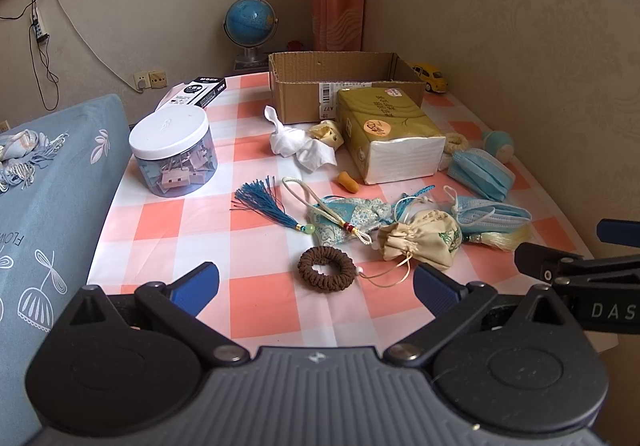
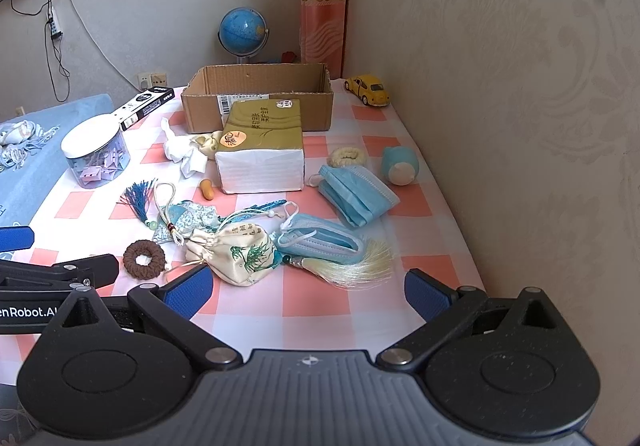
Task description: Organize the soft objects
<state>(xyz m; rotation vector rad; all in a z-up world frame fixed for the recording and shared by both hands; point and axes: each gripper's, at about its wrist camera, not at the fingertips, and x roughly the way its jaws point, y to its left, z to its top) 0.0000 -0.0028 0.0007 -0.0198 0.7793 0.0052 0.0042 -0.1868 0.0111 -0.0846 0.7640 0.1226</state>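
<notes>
Soft items lie scattered on the checked tablecloth (image 1: 260,306). A brown scrunchie (image 1: 327,269) rests just ahead of my open left gripper (image 1: 316,286). Beyond it lie a cream sachet pouch (image 1: 420,240) and a blue patterned sachet (image 1: 348,217) with a blue tassel (image 1: 262,201). Two blue face masks (image 2: 356,193) (image 2: 320,242), a cream scrunchie (image 2: 347,156), a tissue pack (image 2: 260,149) and a white cloth (image 2: 184,151) lie farther back. An open cardboard box (image 2: 256,105) stands at the rear. My right gripper (image 2: 308,292) is open and empty, near the cream pouch (image 2: 240,254) and its pale tassel (image 2: 356,266).
A clear tub of binder clips (image 1: 174,151) and a black-and-white box (image 1: 196,93) sit on the left. A globe (image 2: 243,30) and a yellow toy car (image 2: 368,89) stand at the back. A wall runs along the right, a blue cushion (image 1: 44,205) on the left.
</notes>
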